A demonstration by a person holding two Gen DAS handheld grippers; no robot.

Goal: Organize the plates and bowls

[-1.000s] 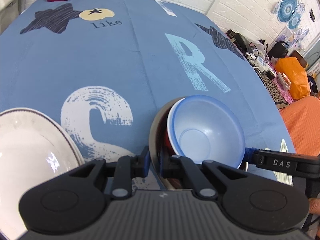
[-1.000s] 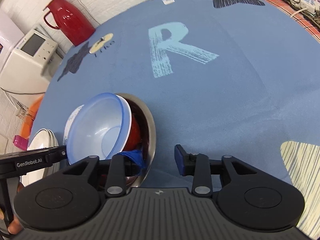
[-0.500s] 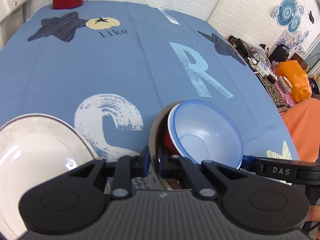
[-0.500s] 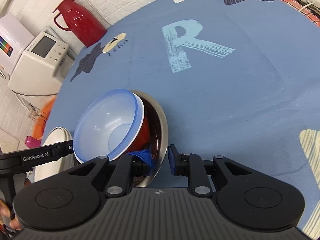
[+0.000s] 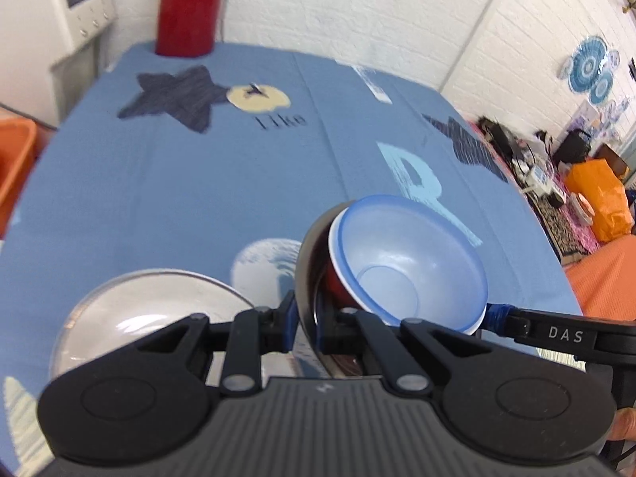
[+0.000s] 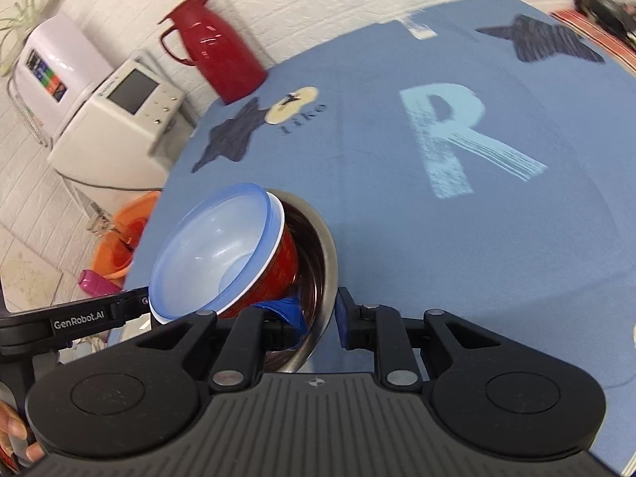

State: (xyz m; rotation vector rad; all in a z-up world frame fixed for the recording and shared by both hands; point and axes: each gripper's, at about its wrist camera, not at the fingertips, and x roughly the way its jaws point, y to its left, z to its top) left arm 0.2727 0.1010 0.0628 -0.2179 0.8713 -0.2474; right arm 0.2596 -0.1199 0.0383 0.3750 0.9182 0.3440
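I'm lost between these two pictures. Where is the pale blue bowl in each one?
Left wrist view: the pale blue bowl sits right of centre, tilted, nested in a red bowl inside a steel bowl.
Right wrist view: the same bowl is left of centre, in the same nest.
Shared landmark: the pale letter R printed on the blue tablecloth, beyond the bowls in both views.

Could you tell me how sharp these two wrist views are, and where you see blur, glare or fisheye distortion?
Left wrist view: the bowl stack is fairly sharp, the red thermos and tablecloth prints are motion-blurred, glare sits on the white plate, and the table edge bows. Right wrist view: the bowls are sharp, the thermos and far corners are smeared, and the corners are vignetted.
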